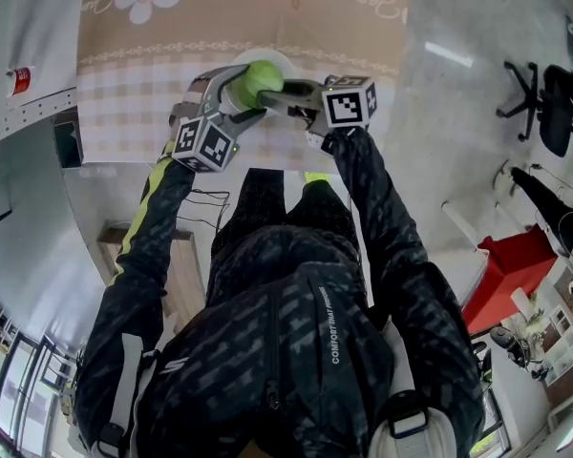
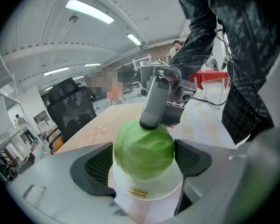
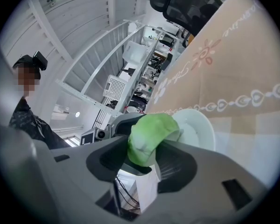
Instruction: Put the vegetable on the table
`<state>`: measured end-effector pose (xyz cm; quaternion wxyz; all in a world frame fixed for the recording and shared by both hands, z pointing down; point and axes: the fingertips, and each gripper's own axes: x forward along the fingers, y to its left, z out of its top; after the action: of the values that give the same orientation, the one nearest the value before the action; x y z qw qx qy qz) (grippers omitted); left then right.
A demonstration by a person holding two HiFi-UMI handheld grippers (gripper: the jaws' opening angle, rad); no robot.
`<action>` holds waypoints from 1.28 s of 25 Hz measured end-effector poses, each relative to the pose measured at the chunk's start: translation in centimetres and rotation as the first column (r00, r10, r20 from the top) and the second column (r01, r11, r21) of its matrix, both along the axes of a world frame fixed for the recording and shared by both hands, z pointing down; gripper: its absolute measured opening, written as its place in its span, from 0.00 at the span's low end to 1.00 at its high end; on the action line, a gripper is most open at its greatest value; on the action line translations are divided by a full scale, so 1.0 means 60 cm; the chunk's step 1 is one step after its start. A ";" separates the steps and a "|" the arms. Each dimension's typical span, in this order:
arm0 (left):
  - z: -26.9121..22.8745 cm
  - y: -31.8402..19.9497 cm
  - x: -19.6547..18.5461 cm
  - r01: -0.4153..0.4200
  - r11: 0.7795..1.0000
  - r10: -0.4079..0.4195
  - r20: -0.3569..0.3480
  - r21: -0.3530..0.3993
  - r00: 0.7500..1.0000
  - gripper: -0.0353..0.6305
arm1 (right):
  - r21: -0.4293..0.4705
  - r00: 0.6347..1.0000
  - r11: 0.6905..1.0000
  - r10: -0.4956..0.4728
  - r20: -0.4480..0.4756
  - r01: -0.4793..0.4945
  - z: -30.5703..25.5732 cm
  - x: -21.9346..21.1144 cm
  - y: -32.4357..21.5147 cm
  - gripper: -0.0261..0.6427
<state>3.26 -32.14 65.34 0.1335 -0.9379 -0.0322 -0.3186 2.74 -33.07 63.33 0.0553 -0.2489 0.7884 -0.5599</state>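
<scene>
A round green cabbage [image 1: 261,79] sits on or just over a white plate [image 1: 288,60] at the near edge of the table [image 1: 153,74]. My left gripper [image 1: 249,91] comes in from the left, with the cabbage [image 2: 143,148] between its jaws and both pads touching its sides above the plate [image 2: 147,190]. My right gripper [image 1: 283,92] reaches in from the right; one of its fingers [image 2: 155,101] lies across the cabbage's top. In the right gripper view the cabbage [image 3: 149,136] is pinched between that gripper's [image 3: 151,150] pads, with the plate [image 3: 198,127] just beyond.
A beige flower-patterned cloth [image 1: 267,8] covers the table. On the floor stand a wooden stool [image 1: 186,275] at my left, a red box [image 1: 506,275] at my right and an office chair [image 1: 549,103] farther off. Shelving [image 3: 130,73] lines the far side of the room.
</scene>
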 end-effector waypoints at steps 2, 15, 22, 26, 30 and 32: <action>-0.005 0.000 -0.004 -0.008 1.000 0.008 -0.003 0.007 1.000 0.66 | 0.003 1.000 1.000 -0.009 0.002 0.009 0.001 0.001 0.002 0.29; 0.000 0.013 -0.006 -0.050 0.991 0.051 0.003 -0.121 0.999 0.71 | 0.033 0.981 0.989 -0.140 -0.135 0.145 0.027 -0.002 0.042 0.30; 0.026 0.011 0.018 -0.076 0.995 0.082 0.085 -0.069 0.993 0.71 | 0.006 0.985 0.992 -0.128 -0.112 0.129 0.030 0.002 0.036 0.30; 0.027 0.011 0.022 -0.103 0.995 0.103 0.091 -0.011 0.990 0.71 | -0.003 0.982 0.990 -0.138 -0.126 0.138 0.033 0.005 0.036 0.31; 0.026 0.002 0.007 -0.092 0.996 0.092 0.106 -0.007 0.990 0.71 | 0.003 0.976 0.990 -0.141 -0.166 0.144 0.040 -0.004 0.032 0.34; 0.027 0.000 0.002 -0.091 0.996 0.092 0.118 -0.011 0.989 0.71 | 0.011 0.971 0.989 -0.144 -0.191 0.149 0.046 -0.003 0.034 0.36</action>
<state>3.38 -32.15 66.98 0.1434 -0.9153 -0.0839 -0.3669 2.58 -31.03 66.11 -0.0584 -0.2416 0.8132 -0.5263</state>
